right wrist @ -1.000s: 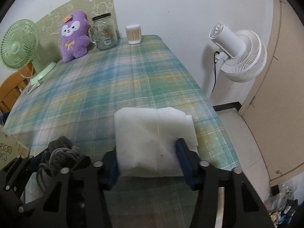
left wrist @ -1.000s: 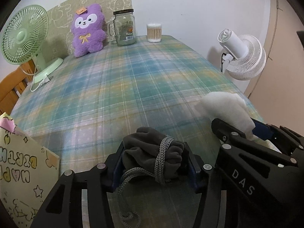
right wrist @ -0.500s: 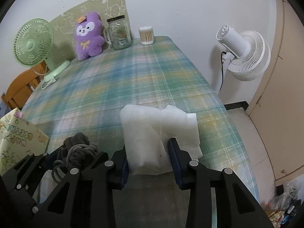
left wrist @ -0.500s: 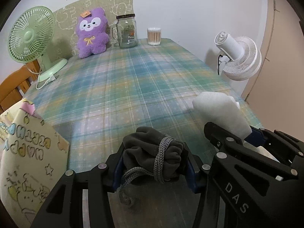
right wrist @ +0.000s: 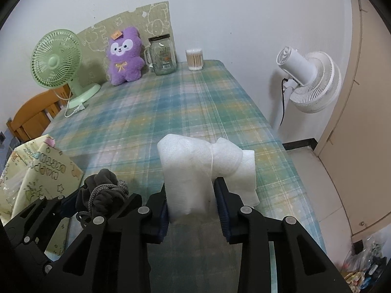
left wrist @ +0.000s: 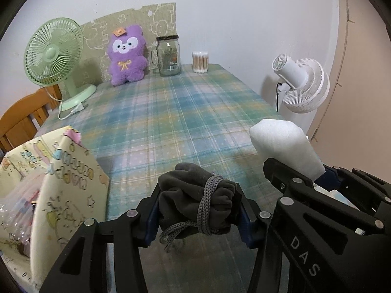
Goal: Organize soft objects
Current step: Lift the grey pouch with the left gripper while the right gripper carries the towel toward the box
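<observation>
**Both grippers loaded above the near table edge**

The left gripper clamps a dark grey drawstring pouch. Beside it, the right gripper, whose jaws have just been closing, pinches folded white foam sheet. A paper gift bag stands left; a purple plush sits on the plaid table, far end

The right hand-held gripper pinches white foam wrap above the plaid table.

Left gripper clamped on gray pouch; right gripper, alongside, has just been closing, fingers squeezing white foam. Both angled downward.
</observation>
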Available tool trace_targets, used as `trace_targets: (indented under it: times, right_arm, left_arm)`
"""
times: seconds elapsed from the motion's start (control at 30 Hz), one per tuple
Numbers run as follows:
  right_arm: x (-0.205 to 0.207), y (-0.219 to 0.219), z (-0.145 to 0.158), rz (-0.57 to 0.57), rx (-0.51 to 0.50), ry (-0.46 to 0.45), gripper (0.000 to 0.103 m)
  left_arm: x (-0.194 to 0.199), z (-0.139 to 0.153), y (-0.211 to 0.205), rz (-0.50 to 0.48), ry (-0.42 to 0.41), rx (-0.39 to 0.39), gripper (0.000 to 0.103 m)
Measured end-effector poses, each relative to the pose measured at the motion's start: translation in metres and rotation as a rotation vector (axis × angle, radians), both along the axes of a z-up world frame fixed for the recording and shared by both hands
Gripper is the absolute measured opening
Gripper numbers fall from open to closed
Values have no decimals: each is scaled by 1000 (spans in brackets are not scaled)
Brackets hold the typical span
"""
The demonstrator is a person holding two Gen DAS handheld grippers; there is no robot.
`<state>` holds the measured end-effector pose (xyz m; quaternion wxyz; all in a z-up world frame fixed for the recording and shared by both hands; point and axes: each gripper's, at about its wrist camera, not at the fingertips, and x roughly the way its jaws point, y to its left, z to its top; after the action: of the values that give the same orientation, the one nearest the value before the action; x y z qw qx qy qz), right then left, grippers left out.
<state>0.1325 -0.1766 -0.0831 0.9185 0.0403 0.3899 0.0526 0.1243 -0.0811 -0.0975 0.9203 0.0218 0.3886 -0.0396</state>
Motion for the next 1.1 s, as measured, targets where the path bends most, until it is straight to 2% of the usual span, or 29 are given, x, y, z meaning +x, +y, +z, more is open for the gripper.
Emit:
trace_targets:
  times: [0.37, 0.9, 1.1]
  right_arm:
    - [-29, 6, 28, 10, 0, -60, 37]
    - [-61, 10, 81, 30, 22, -154, 37]
    - [-70, 12, 97, 42, 8, -183, 37]
  left_arm:
    - [-26, 24, 7, 10, -51, -17, 54]
    - [-54, 78, 12, 23, -154, 7, 54]
    - [-62, 91, 14, 27, -177, 8, 54]
